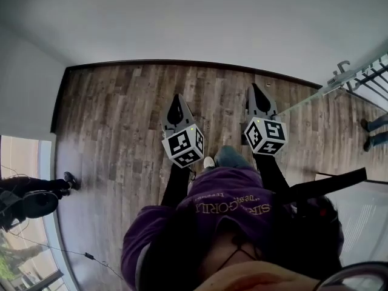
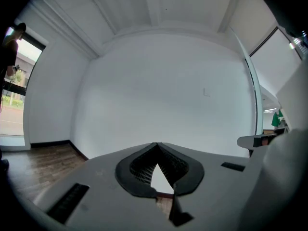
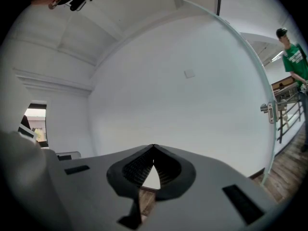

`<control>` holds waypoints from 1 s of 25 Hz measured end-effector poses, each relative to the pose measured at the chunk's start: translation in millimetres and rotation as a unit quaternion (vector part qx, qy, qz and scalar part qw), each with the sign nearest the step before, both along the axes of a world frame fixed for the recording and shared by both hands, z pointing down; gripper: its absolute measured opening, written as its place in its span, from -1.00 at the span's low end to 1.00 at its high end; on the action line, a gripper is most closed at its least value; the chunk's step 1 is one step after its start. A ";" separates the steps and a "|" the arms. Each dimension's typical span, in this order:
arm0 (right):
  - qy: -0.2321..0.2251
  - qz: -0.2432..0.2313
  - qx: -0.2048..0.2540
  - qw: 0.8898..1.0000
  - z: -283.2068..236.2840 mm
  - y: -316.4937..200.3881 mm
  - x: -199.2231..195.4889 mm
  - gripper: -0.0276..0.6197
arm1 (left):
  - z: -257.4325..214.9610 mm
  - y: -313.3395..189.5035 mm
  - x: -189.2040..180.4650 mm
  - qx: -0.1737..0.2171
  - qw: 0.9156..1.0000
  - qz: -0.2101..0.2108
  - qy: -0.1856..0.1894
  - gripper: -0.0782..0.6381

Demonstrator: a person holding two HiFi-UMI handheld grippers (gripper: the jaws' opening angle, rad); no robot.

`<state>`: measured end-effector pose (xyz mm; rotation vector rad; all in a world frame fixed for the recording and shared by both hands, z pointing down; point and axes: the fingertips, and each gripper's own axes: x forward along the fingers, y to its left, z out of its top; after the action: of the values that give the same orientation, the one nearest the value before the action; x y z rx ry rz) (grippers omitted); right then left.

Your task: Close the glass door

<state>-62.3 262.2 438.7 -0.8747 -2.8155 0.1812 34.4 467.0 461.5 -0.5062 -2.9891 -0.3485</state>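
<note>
The glass door (image 1: 321,91) stands open at the right, its thin edge running toward me, with a metal handle (image 1: 343,67) on it. In the right gripper view the glass door's edge (image 3: 250,57) curves down the right side, and the handle (image 3: 268,110) sits well right of the jaws. It shows as a pale strip, the door edge (image 2: 255,95), in the left gripper view. My left gripper (image 1: 177,99) and right gripper (image 1: 253,88) point side by side at a bare white wall. Both are shut with nothing between the jaws, as the left gripper (image 2: 157,143) and right gripper (image 3: 153,146) tips meet.
Wood floor (image 1: 121,120) runs to a dark baseboard under the white wall (image 1: 194,17). A metal railing (image 1: 373,71) and a person in a green shirt (image 3: 293,57) are beyond the door. Another person in black (image 1: 30,193) stands by a bright window at the left.
</note>
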 end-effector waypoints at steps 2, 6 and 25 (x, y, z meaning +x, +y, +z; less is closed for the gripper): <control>0.003 0.008 0.003 1.000 2.7 -3.2 -8.6 -0.96 | 2.8 -2.3 -11.3 0.005 1.000 0.007 0.000 -0.78; 0.008 0.015 0.008 1.000 7.6 -11.3 -29.5 -0.96 | 10.7 -10.1 -30.2 0.011 1.000 0.011 0.002 -0.78; -0.020 0.094 -0.003 0.995 -25.8 -31.3 -257.5 -0.96 | -30.7 -26.9 -301.1 -0.005 0.992 0.122 -0.035 -0.78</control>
<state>-319.8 230.9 412.9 -0.6208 -2.9337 0.2003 -266.7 440.2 430.8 -0.1273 -3.0741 -0.3363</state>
